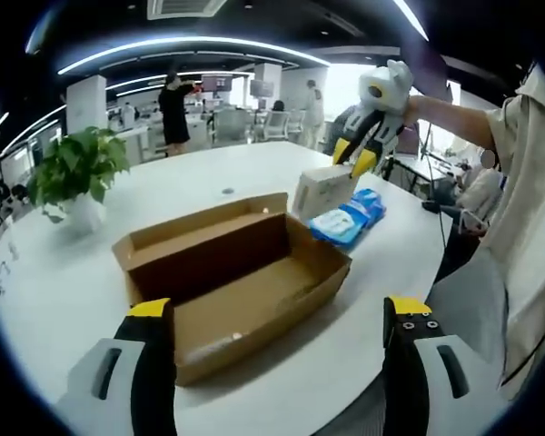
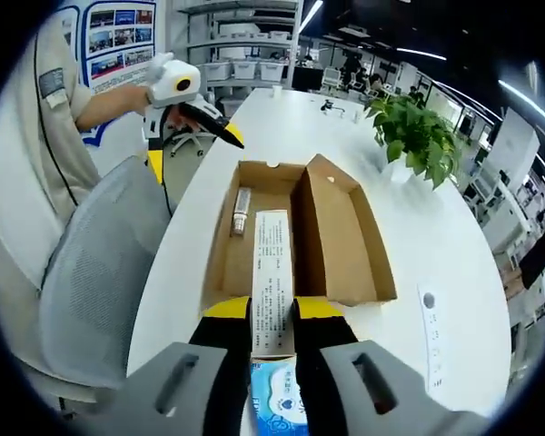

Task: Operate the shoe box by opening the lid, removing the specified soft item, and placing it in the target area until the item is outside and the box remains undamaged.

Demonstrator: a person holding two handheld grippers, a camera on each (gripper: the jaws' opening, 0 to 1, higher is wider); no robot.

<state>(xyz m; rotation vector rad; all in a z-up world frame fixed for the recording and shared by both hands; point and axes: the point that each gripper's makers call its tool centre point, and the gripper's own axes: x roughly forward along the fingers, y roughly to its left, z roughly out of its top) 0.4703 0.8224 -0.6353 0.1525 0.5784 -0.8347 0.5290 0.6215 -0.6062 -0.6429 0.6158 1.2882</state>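
An open brown cardboard shoe box [image 1: 254, 282] lies on the white table, its lid folded back flat beside it [image 2: 341, 232]. My left gripper [image 1: 279, 309] hovers open over the near side of the box, nothing between its jaws; in the right gripper view this left gripper [image 2: 195, 150] hangs beyond the far end of the box. My right gripper [image 2: 272, 313] is shut on a long white pack with printed text [image 2: 272, 272]. From the left gripper view, that right gripper [image 1: 352, 159] holds the white pack [image 1: 322, 191] beside the box, above a blue packet [image 1: 350, 218].
A small tube-like item [image 2: 242, 211] lies inside the box. A potted plant [image 1: 77, 168] stands on the table past the box. A grey mesh chair [image 2: 100, 263] sits at the table's edge beside the person. People stand in the office far behind.
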